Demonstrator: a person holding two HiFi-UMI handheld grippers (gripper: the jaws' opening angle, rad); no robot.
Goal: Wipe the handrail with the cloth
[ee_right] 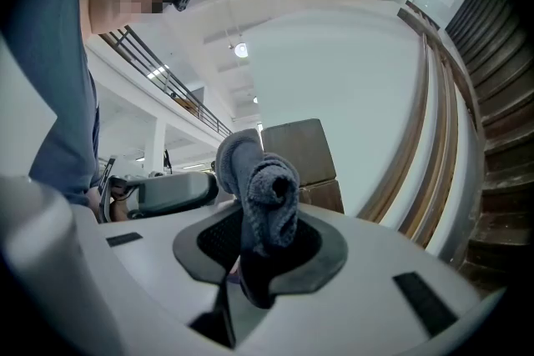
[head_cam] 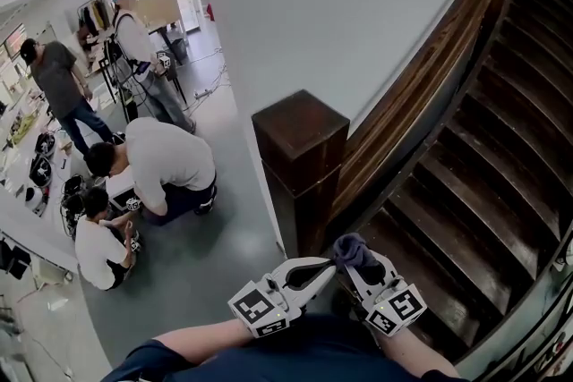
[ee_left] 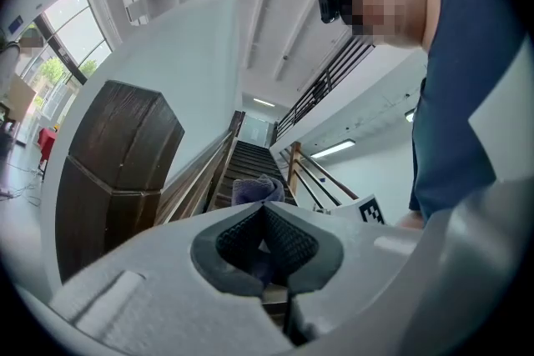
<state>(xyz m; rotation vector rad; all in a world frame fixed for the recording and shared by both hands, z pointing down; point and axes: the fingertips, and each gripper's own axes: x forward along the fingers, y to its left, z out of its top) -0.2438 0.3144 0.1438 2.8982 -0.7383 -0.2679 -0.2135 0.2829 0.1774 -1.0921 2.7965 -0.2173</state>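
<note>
A dark grey-blue cloth [head_cam: 353,250] is bunched between my two grippers, low in the head view. My right gripper [head_cam: 361,269] is shut on it, and in the right gripper view the cloth [ee_right: 263,188] stands up out of the jaws [ee_right: 254,223]. My left gripper [head_cam: 329,265] reaches in from the left with its jaws together at the cloth's edge [ee_left: 253,190]; a bit of cloth shows between its pads [ee_left: 288,242]. The dark wooden handrail [head_cam: 430,58] climbs the white wall from a square newel post [head_cam: 300,157], just ahead of both grippers.
Dark wooden stairs [head_cam: 483,183] rise on the right, with a metal railing [head_cam: 546,318] at the near right edge. On the grey floor below left, several people [head_cam: 166,165] crouch or stand among equipment. A white wall [head_cam: 340,4] backs the handrail.
</note>
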